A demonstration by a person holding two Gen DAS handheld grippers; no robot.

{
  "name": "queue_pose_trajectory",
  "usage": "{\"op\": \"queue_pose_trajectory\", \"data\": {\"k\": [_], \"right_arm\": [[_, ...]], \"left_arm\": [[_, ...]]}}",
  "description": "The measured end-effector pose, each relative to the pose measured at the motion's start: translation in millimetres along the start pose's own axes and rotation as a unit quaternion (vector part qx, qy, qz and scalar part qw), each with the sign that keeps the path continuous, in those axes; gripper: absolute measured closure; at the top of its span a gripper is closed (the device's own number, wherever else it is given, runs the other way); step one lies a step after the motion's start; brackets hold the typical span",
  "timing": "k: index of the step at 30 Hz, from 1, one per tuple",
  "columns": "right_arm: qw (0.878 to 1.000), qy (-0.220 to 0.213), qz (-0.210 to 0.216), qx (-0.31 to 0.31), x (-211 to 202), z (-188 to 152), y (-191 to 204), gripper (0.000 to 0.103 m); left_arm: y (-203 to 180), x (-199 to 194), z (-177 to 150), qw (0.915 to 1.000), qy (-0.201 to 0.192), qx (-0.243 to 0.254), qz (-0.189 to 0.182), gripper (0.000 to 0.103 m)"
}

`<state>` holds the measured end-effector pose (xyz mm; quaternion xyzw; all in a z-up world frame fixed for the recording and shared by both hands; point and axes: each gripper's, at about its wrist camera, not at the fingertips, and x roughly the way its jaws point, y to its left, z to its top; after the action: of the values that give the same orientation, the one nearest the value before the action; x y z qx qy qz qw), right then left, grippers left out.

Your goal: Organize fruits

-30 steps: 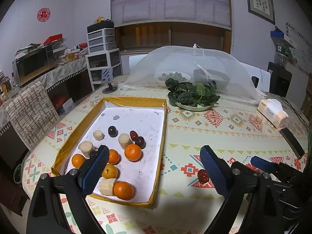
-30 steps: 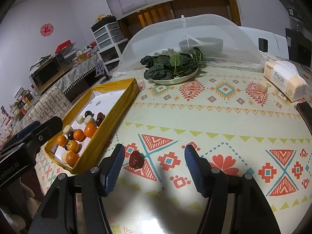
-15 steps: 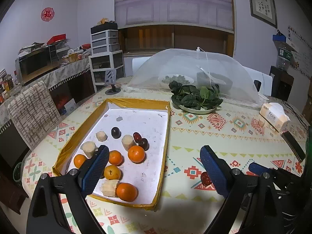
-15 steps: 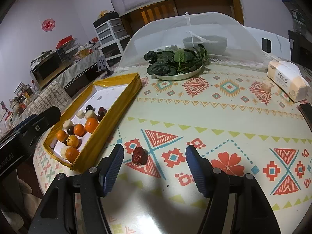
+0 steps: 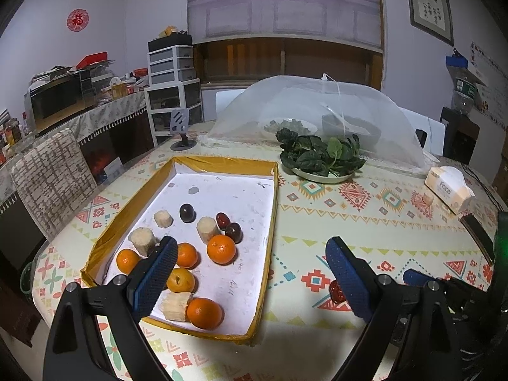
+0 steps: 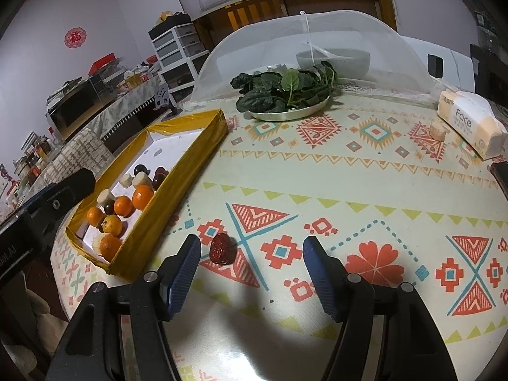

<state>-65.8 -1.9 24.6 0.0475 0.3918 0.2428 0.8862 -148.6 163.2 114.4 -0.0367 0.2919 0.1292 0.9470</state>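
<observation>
A yellow-rimmed tray (image 5: 273, 209) (image 6: 190, 158) holds several oranges (image 5: 221, 249), pale cut chunks (image 5: 208, 228) and dark fruits (image 5: 187, 212). A red date (image 6: 221, 248) lies on the tablecloth right of the tray; in the left wrist view it (image 5: 336, 290) is partly hidden behind my left gripper's right finger. My right gripper (image 6: 252, 273) is open and empty, with the date just inside its left finger (image 6: 184, 270). My left gripper (image 5: 250, 276) is open and empty, above the tray's near right corner.
A plate of spinach (image 5: 320, 158) (image 6: 285, 95) stands in front of a mesh food cover (image 5: 317, 120). A tissue pack (image 6: 470, 123) and a small pale chunk (image 6: 437, 130) are at far right. A dark phone (image 5: 479, 235) lies at the right edge.
Both grippers have drawn back and risen slightly. The date now sits closer to my right gripper's left finger. Nothing was grasped.
</observation>
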Motion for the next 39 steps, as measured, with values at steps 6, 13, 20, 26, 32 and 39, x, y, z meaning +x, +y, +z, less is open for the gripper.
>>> {"op": "queue_pose_trajectory", "data": {"k": [6, 13, 20, 26, 32, 39], "right_arm": [[1.0, -0.002, 0.001, -0.011, -1.5, -1.7, 5.9, 0.032], [1.0, -0.005, 0.001, -0.03, -5.3, -4.2, 15.8, 0.031], [0.998, -0.001, 0.011, -0.058, -4.5, -9.3, 37.1, 0.031], [0.996, 0.0, 0.005, -0.084, -3.6, -14.5, 53.6, 0.026], [0.996, 0.008, 0.004, -0.092, 1.6, -15.1, 61.0, 0.025], [0.995, 0.018, 0.003, -0.099, 9.0, -17.9, 70.1, 0.025]], "left_arm": [[7.3, -6.8, 0.8, 0.9994, -0.02, -0.016, 0.023, 0.009], [17.8, -53.6, 5.0, 0.9814, -0.137, -0.046, 0.127, 0.0], [36.8, -62.8, -0.3, 0.9821, -0.127, -0.083, 0.111, 0.0], [41.0, -35.7, -5.9, 0.9907, -0.052, -0.081, 0.096, 0.0], [46.6, -20.9, -10.9, 0.9924, -0.02, -0.088, 0.084, 0.0], [53.0, -9.3, -14.2, 0.9926, 0.005, -0.096, 0.075, 0.0]]}}
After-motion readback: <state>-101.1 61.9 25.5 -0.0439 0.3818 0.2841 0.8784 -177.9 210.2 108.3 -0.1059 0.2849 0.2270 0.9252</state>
